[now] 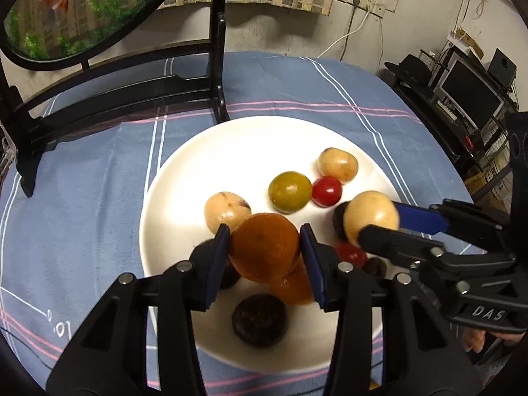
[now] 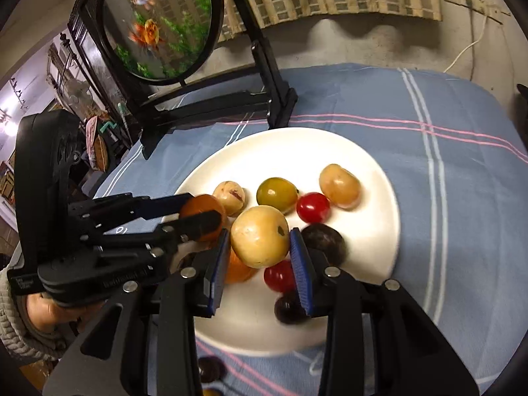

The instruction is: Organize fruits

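Where the blue striped cloth (image 1: 99,198) covers the worktop, a black stand (image 1: 132,92) carrying a round goldfish panel (image 2: 161,26) rises at the far side, its foot just beyond the white plate (image 1: 231,151). The plate sits in the middle of the cloth and carries most of the fruit. The left gripper (image 1: 264,247) hangs over the plate's near part with its jaws pinching an orange fruit (image 1: 264,247), and it hides part of a second orange fruit (image 1: 293,285) lying beneath. Beside it the right gripper (image 2: 259,236) has its jaws pinching a pale yellow fruit (image 2: 259,236), covering part of a dark fruit (image 2: 325,241) and a red tomato (image 2: 280,275). On the plate lie two more pale fruits (image 1: 338,165), a green-yellow one (image 1: 289,192), another red tomato (image 1: 326,191) and a dark round fruit (image 1: 259,320) near the front rim. One small dark fruit (image 2: 209,369) rests off the plate on the cloth.
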Demonstrator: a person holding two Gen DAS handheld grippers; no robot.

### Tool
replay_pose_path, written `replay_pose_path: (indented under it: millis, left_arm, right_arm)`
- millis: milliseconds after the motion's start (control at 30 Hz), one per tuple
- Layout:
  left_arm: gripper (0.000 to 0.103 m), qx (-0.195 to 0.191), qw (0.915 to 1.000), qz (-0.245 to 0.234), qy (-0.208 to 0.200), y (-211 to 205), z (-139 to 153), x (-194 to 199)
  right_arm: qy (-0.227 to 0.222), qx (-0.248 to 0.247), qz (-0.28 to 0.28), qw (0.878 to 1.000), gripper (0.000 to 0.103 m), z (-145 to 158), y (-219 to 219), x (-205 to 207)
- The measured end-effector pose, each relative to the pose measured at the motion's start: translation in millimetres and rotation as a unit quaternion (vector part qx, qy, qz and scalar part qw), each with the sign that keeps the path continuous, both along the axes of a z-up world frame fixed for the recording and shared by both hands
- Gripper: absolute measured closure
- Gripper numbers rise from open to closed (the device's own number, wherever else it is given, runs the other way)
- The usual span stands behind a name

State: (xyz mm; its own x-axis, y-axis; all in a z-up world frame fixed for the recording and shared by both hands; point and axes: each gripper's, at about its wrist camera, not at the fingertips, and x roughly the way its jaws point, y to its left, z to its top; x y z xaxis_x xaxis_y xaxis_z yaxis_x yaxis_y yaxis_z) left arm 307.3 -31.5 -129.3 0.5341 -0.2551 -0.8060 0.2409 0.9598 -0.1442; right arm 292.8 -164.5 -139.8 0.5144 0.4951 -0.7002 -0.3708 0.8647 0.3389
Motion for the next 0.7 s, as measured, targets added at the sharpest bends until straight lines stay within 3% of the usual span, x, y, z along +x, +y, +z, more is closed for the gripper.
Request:
replay_pose_path:
  millis: [167, 233, 267, 467, 700]
  left_arm:
    - [0.055, -0.012, 0.9998, 0.013, -0.002, 9, 1, 5]
    - [0.049, -0.015, 0.9996, 0.023, -0.006, 15, 5, 3]
    - [0.049, -0.018, 0.9994, 0.028, -0.006, 19, 8, 1]
    - [0.047, -0.023, 0.9981, 0.055, -0.014, 43, 26, -35]
    - [0.044, -0.008, 0.9973, 0.073, 0.007, 70, 22, -125]
  right_arm:
    - [0.02, 0.011, -0.007, 1.0, 0.064, -11, 1, 12]
    - [0.015, 0.014, -0.014, 1.0, 0.051, -9, -1, 9]
    - [0.011, 0.011, -0.02, 1.0, 0.036, -8, -2, 8]
    - [-0.025, 0.028, -0.031, 0.999, 0.036, 19, -13, -16]
    - [-0.013, 0.047, -0.059, 0.997, 0.036, 25, -40, -99]
